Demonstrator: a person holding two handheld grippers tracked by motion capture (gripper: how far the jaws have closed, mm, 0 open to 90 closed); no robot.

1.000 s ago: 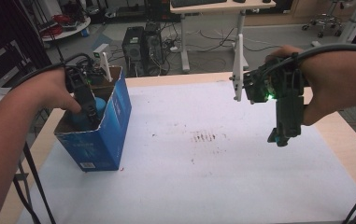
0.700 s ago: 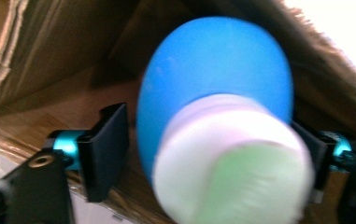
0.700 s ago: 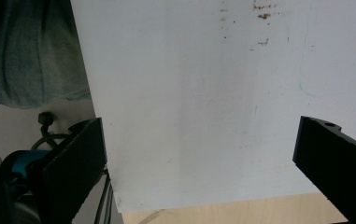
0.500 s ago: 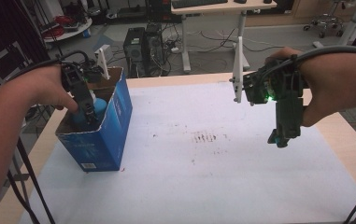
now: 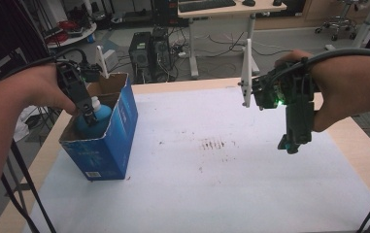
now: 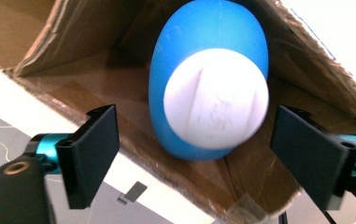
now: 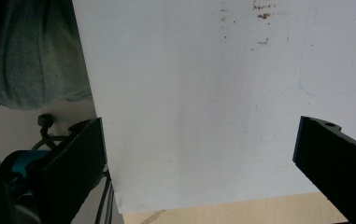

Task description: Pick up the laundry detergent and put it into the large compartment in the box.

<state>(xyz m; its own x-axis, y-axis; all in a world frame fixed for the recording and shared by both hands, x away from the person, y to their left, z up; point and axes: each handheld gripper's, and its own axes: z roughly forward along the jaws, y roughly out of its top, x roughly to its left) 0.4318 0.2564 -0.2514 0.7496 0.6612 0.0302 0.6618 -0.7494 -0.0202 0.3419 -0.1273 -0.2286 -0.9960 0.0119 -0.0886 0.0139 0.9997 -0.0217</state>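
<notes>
A blue bottle [image 5: 94,118] with a white cap [image 6: 215,97] stands inside an open blue cardboard box [image 5: 106,145] at the table's left. My left gripper [image 5: 89,116] hangs right over the bottle's cap. In the left gripper view its jaws stand wide on either side of the cap without touching it, so the left gripper [image 6: 203,161] is open. My right gripper [image 5: 293,143] hovers over the right side of the white table sheet [image 5: 211,184]. It points down and is open with nothing between its jaws; the right gripper [image 7: 199,168] frames bare sheet.
Brown specks [image 5: 216,144] mark the sheet's middle. The wooden table edge [image 5: 362,145] runs along the right. Beyond the table stand a desk [image 5: 221,9], computer towers [image 5: 148,48] and cables on the floor. A grey cloth [image 7: 31,56] lies past the sheet's edge in the right gripper view.
The left gripper has lifted slightly above the bottle in the box, jaws apart. The right gripper has hardly moved.
</notes>
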